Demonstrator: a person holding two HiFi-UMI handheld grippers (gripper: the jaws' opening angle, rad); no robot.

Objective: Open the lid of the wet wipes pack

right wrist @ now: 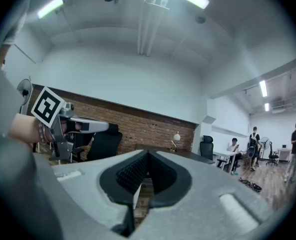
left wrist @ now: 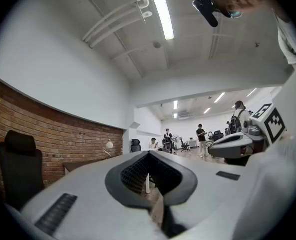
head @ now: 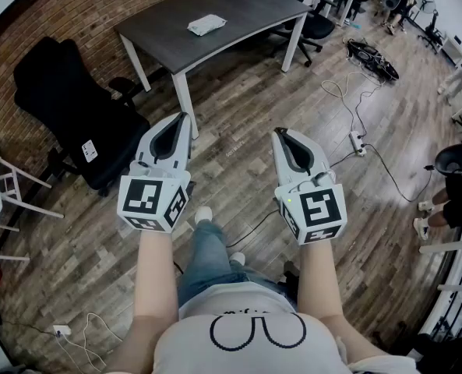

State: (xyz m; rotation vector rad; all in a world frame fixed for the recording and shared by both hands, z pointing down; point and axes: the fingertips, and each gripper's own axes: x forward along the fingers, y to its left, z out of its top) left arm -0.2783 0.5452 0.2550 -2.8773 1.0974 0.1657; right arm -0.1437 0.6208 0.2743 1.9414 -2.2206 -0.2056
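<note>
Wood-plank flooring filled most of the head view, with a brick wall point(head: 98, 14) curving across the upper left and a black office chair point(head: 67, 107) parked in front of it. Just left of centre, the left tongs point(head: 185, 118) were held out level over the floor; the left gripper view showed their jaws pressed together with nothing between them. At the top centre stood a dark grey table point(head: 246, 14), and on it, well apart from both tongs, lay the wet wipes pack point(head: 206, 25), a small flat white packet lying by itself. Its lid was too small to make out from there. Just right of centre, the right tongs point(head: 279, 133) matched the left: level, jaws together, empty. Cables and a power strip point(head: 356, 141) trailed over the floor at the right.

Judging by its look, the pack was probably light and soft-sided, likely to slide or crumple if pulled at. The lid would probably be a stiff hinged flap, so one pair of tongs should pin the body against the table while the other caught the lid's front lip.
</note>
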